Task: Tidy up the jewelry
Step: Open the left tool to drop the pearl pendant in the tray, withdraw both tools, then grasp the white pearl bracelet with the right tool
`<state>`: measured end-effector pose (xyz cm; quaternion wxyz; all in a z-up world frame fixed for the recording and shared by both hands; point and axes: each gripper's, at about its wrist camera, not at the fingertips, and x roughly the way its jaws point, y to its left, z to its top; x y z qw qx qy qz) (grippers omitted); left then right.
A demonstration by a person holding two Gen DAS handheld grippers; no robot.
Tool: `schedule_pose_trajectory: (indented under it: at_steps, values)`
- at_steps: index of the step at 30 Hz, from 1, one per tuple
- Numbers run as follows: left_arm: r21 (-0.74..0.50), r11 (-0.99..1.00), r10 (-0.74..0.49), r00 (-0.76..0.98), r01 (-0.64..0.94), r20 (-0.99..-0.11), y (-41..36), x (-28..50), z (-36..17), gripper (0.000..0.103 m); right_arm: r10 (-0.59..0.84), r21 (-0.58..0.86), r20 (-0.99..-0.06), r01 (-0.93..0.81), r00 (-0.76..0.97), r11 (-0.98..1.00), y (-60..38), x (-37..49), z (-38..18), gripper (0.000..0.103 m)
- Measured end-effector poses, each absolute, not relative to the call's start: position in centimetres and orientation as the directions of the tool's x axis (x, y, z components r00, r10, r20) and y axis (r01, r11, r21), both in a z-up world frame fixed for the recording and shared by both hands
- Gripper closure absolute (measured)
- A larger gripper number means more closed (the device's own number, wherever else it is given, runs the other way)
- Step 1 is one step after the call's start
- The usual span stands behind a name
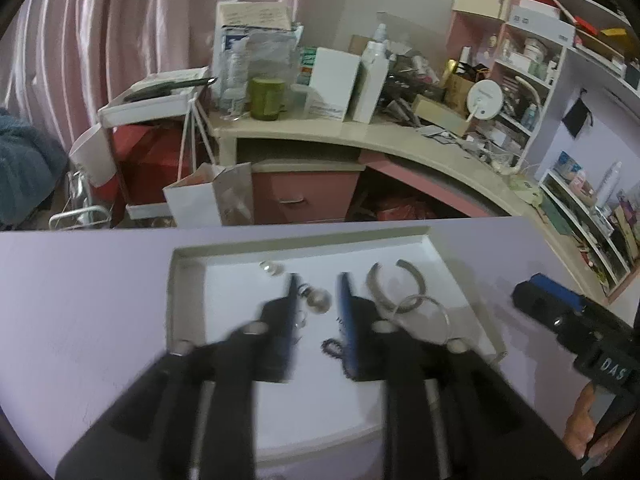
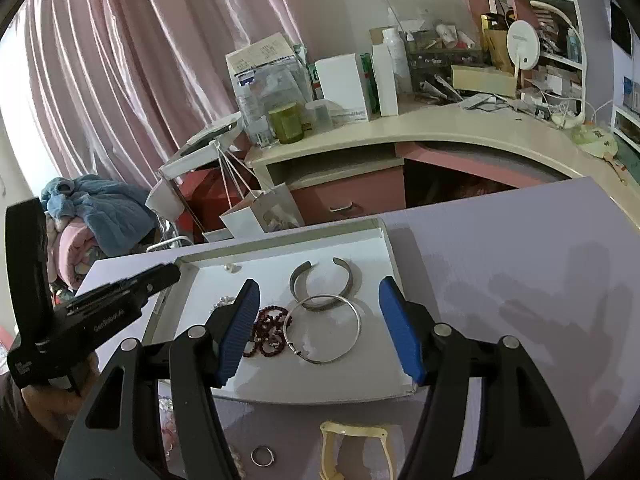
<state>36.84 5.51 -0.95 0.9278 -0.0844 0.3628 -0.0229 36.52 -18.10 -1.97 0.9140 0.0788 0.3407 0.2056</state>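
Where the left wrist view looks down, left gripper (image 1: 316,292) hangs part-open and empty over the tray (image 1: 424,236), a pearl earring (image 1: 318,300) between its fingers. Right wrist view: right gripper (image 2: 320,312) wide open, empty, astride the thin bangle (image 2: 322,330); cuff bracelet (image 2: 326,285) toward the far rim; bead bracelet (image 2: 268,332) leftward.

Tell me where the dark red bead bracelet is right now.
In the right wrist view the dark red bead bracelet lies in the white tray, left of the thin silver bangle, beside the right claw's left finger.
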Motion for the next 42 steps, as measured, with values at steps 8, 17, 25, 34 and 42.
schedule_pose_trajectory:
  at_steps: [8, 17, 25, 34, 42]
  values:
    - [-0.159, 0.984, -0.046, 0.755, -0.078, -0.654, 6.4, 32.9, -1.1, 0.04, 0.436, 0.295, -0.604, -0.321, 0.667, 0.9, -18.5, 34.7, -2.5, 0.04]
    - [-0.147, 0.962, 0.072, 0.733, -0.23, -0.676, 9.1, 24.7, -2.3, 0.031, 0.45, 0.291, -0.634, -0.345, 0.63, 0.892, -18.3, 30.1, -3.8, 0.04]
    - [-0.143, 0.934, 0.138, 0.7, -0.326, -0.7, 10.2, 18.3, -3.6, 0.031, 0.463, 0.286, -0.65, -0.371, 0.603, 0.884, -17.7, 25.7, -4.8, 0.044]
    - [-0.147, 0.923, 0.162, 0.703, -0.356, -0.692, 9.8, 13.0, -3.4, 0.026, 0.466, 0.275, -0.669, -0.389, 0.58, 0.879, -17.4, 21.4, -6.1, 0.048]
    - [-0.129, 0.925, 0.176, 0.705, -0.357, -0.688, 9.4, 9.5, -3.2, 0.026, 0.482, 0.265, -0.675, -0.426, 0.559, 0.865, -15.8, 19.2, -7.5, 0.053]
